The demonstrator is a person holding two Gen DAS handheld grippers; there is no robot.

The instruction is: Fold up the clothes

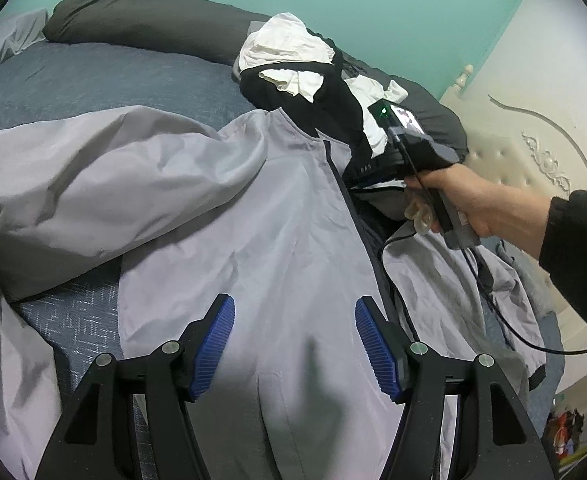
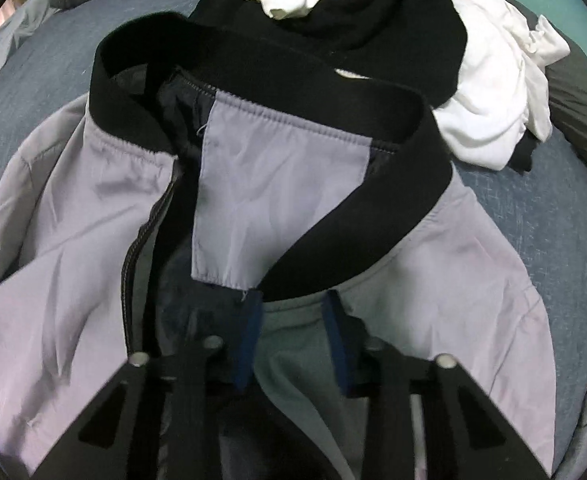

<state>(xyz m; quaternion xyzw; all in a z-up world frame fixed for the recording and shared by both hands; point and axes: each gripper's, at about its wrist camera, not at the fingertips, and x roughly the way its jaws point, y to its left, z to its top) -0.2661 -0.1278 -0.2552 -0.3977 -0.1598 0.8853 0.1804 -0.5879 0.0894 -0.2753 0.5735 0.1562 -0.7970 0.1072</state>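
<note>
1. Left wrist view: a light grey zip-front jacket of thin woven fabric [image 1: 285, 216] is seen spread on the blue textured bed cover [image 1: 93, 80], its long axis running from the near edge up towards the pile of black and white crumpled clothes [image 1: 301, 64].
2. The left hand-held gripper [image 1: 295, 344] is held open above the jacket's lower front panel; nothing is seen between its blue ribbed pads [image 1: 213, 348].
3. At the right, the person's right hand [image 1: 465, 204] is seen at the jacket's collar end, well apart from the left one.
4. Right wrist view: the black ribbed knit collar [image 2: 373, 208] is seen lying just ahead of the right hand-held gripper [image 2: 293, 340], curving across the frame.
5. The right jaws stand narrowed with grey jacket fabric below the collar between them; whether the pads press on it cannot be told, as the picture is blurred.
6. The right side is judged nearer the collar, the left nearer the hem.
</note>
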